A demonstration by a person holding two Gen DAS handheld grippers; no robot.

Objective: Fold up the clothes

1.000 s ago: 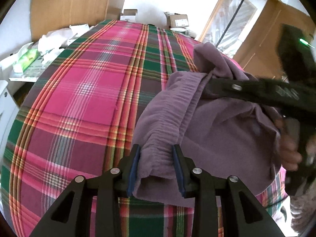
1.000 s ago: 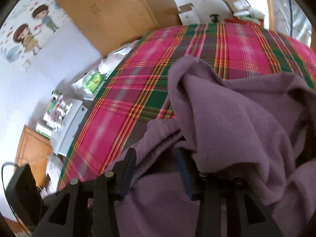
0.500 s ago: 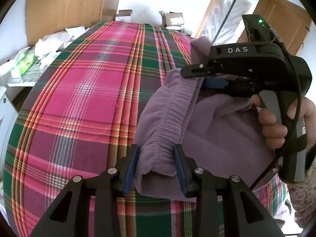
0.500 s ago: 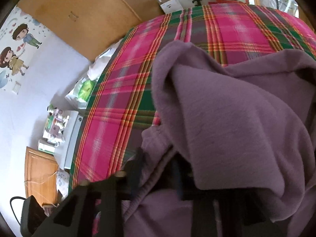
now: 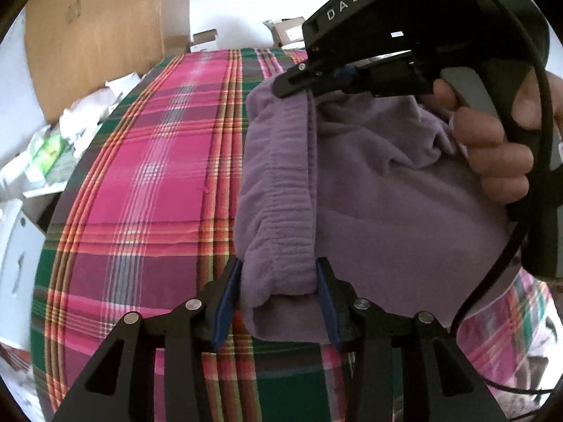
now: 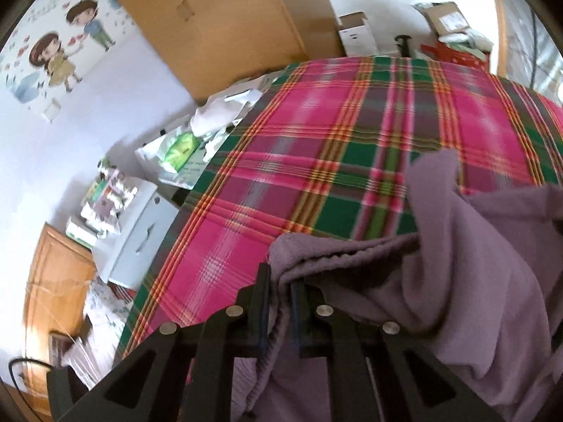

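Purple garment point(image 5: 387, 193) lifted over the plaid bed point(image 5: 158, 176), its elastic waistband running lengthwise from left gripper point(image 5: 278, 295), jaws closed on the near end, to right gripper point(image 6: 279, 302), apparently pinching the far end.

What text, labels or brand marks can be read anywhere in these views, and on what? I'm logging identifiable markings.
"DAS": white letters on the black plastic body of the right gripper.
Labels on the brown cardboard boxes behind the bed: too small to read.
Script above the cartoon children wall sticker: too blurred to read.
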